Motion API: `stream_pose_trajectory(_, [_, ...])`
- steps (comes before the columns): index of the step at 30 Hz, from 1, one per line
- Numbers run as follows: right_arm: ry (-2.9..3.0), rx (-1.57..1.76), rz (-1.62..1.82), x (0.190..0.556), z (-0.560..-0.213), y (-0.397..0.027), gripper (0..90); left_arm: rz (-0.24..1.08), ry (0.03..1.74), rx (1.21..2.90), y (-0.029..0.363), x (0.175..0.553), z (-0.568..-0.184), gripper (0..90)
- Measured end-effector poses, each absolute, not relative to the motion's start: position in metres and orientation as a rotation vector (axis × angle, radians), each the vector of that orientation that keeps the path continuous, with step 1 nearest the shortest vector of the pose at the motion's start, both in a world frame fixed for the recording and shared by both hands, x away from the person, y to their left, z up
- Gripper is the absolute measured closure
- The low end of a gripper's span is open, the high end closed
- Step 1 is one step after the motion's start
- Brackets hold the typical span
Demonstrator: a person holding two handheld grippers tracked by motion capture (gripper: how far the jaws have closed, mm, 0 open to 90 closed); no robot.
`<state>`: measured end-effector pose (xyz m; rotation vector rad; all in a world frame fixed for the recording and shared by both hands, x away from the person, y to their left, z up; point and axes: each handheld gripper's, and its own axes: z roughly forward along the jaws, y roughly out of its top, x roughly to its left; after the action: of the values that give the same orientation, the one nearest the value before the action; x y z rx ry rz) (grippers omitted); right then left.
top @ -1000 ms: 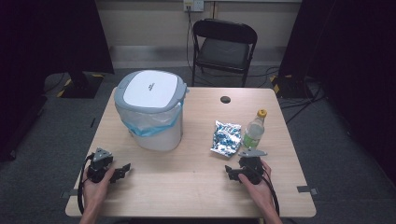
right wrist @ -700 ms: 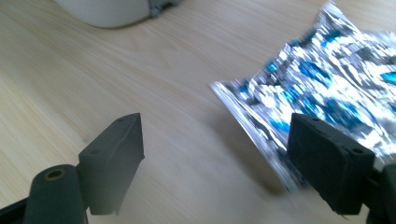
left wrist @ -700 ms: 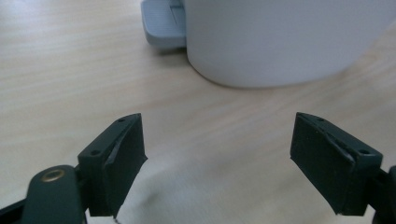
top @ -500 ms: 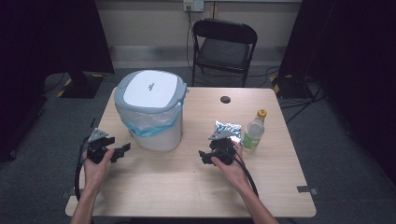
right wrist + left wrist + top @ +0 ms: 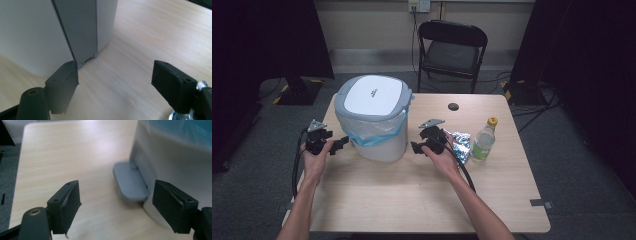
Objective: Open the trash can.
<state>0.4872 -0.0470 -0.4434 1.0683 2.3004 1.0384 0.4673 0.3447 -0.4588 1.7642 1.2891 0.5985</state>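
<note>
Bin (image 5: 374, 120) standing on the table (image 5: 422, 200), left of centre, lid shut, blue liner bunched under the rim. Left gripper (image 5: 343, 142) at its 9 o'clock, just beside the wall; right gripper (image 5: 416, 146) at its 3 o'clock, likewise close. Touching or not: cannot tell from above.

In the left gripper view, jaws standing wide with bare tabletop between them, having just been closing a little, gripping nothing. Grey pedal (image 5: 130, 182) at the bin's foot ahead, toward 1 o'clock, apart from both pads. Bin wall cut off at the top and right edges, liner a blue blur at the upper corner.

In the right gripper view, jaws also wide, having just been closing slightly, empty. Bin's white wall and a grey vertical strip (image 5: 77, 27) at 11 o'clock, top cropped away. Left pad close against the base of that strip; contact unclear. Sliver of foil (image 5: 178, 116) peeking under the right jaw at 5 o'clock, mostly hidden.

Foil bag (image 5: 459, 145) from above half covered by the right hand (image 5: 439, 155); bottle (image 5: 484, 140) at its 3 o'clock, upright, label unreadable.
</note>
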Motion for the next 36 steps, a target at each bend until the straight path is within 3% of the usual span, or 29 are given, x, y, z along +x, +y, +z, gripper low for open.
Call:
stream_pose_trajectory(2, [2.296,1.069,1.051,0.490,-0.442,-0.045,20.7,0.594,1.262,1.808,0.346,0.471,-0.456,29.8])
stream_pose_trajectory(11, [2.258,1.123,1.097,0.504,-0.440,-0.032,23.3,0.536,1.251,1.724,0.343,0.486,-0.465,29.1])
stream_pose_trajectory(12, [2.248,1.126,1.095,0.505,-0.440,-0.032,22.9,0.505,1.246,1.699,0.342,0.487,-0.467,34.2])
stream_pose_trajectory(15, [2.242,1.130,1.111,0.507,-0.440,-0.033,24.0,0.506,1.228,1.705,0.341,0.486,-0.466,38.3])
stream_pose_trajectory(17, [2.243,1.126,1.117,0.507,-0.440,-0.033,26.1,0.484,1.204,1.711,0.339,0.484,-0.465,54.1])
stream_pose_trajectory(18, [2.250,1.128,1.127,0.507,-0.441,-0.033,28.6,0.475,1.202,1.711,0.338,0.484,-0.464,54.1])
stream_pose_trajectory(19, [2.264,1.131,1.151,0.506,-0.441,-0.033,36.1,0.448,1.213,1.704,0.336,0.482,-0.463,61.1])
stream_pose_trajectory(20, [2.264,1.131,1.151,0.506,-0.441,-0.033,36.1,0.448,1.213,1.704,0.336,0.482,-0.463,65.5])
stream_pose_trajectory(21, [2.291,1.134,1.172,0.505,-0.439,-0.033,44.4,0.436,1.192,1.714,0.334,0.480,-0.462,70.3])
stream_pose_trajectory(23, [2.301,1.126,1.172,0.504,-0.438,-0.032,49.5,0.414,1.183,1.719,0.333,0.479,-0.462,74.4])
stream_pose_trajectory(30, [2.370,1.106,1.190,0.501,-0.436,-0.040,61.0,0.381,1.141,1.710,0.330,0.464,-0.465,76.2])
stream_pose_trajectory(36, [2.415,1.056,1.191,0.492,-0.435,-0.044,65.6,0.366,1.104,1.723,0.328,0.441,-0.466,76.1])
